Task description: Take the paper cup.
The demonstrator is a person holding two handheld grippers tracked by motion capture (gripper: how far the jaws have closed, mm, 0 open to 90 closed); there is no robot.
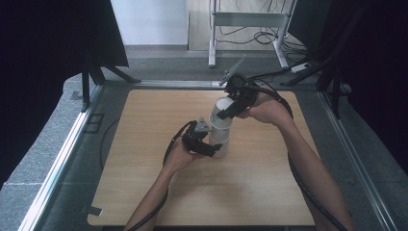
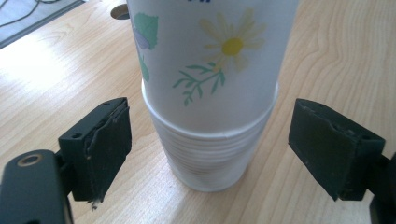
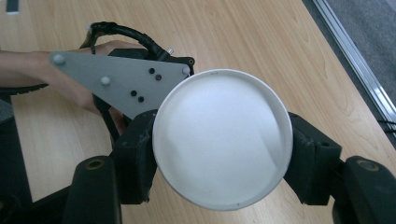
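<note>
Left hand-held gripper (image 1: pixel 211 147) sits low beside the cup stack (image 1: pixel 220 139) in the high view, with its jaws apart and the stack between them. Right hand-held gripper (image 1: pixel 226 114) is higher up and farther away, and it is clamped on the top cup (image 1: pixel 223 111). That cup sits in the stack, which stands on the wooden tabletop (image 1: pixel 144 144). The cups look like thin paper, so they should be very light and easy to squash.

Seen along the left hand-held gripper (image 2: pixel 210 149), the stack (image 2: pixel 208 158) stands right between the two black pads (image 2: pixel 109 144), and neither pad touches it. The stack shows many thin rims packed close, like little ridges. Above it rises the top cup (image 2: pixel 210 60), smooth and white with a yellow daisy and green leaves printed on it. The pads look rubbery and a bit torn at the edges. A good place to hold the stack would be low down on the ridged part, which is probably stiffer than a single cup.

Looking along the right hand-held gripper (image 3: pixel 219 149), the top cup (image 3: pixel 222 137) shows as a round white ring with a rolled rim, and the inside looks plain. The two black jaws squeeze its sides just under the rim. The rim helps keep it round, but a hard squeeze could dent it. Beyond the cup lies the grey plate (image 3: pixel 116 84) of the left hand-held gripper, held by a hand (image 3: pixel 70 91).
</note>
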